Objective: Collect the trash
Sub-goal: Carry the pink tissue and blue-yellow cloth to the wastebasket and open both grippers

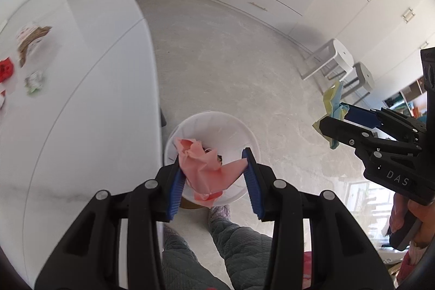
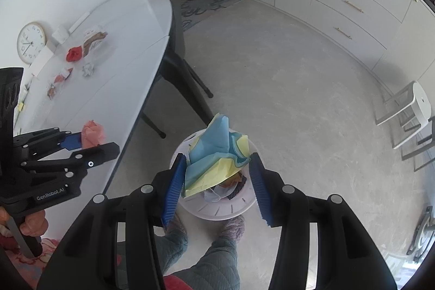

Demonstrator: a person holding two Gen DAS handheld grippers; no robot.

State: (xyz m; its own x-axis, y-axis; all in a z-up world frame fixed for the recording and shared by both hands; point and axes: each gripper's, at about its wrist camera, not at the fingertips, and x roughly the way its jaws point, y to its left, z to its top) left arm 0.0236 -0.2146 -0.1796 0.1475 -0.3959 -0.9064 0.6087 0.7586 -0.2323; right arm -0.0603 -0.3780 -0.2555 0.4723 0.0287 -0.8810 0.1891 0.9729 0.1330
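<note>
White table [image 2: 130,50], scattered scraps; grey floor [image 2: 285,89], bin [image 1: 239,132].

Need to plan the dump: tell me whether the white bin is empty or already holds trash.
Already holds trash. The right wrist view shows crumpled scraps inside the white bin, below the blue and yellow paper.

Pink crumpled paper [image 1: 202,166] is seen between the ribbed blue pads [image 1: 177,188] of the black left gripper [image 1: 214,181]. Blue and yellow paper [image 2: 214,158] is seen in the black right gripper [image 2: 217,186]. The bin [image 1: 244,132] is white, as is the bench [image 1: 89,105]. The floor [image 2: 285,89] is mottled grey.
</note>
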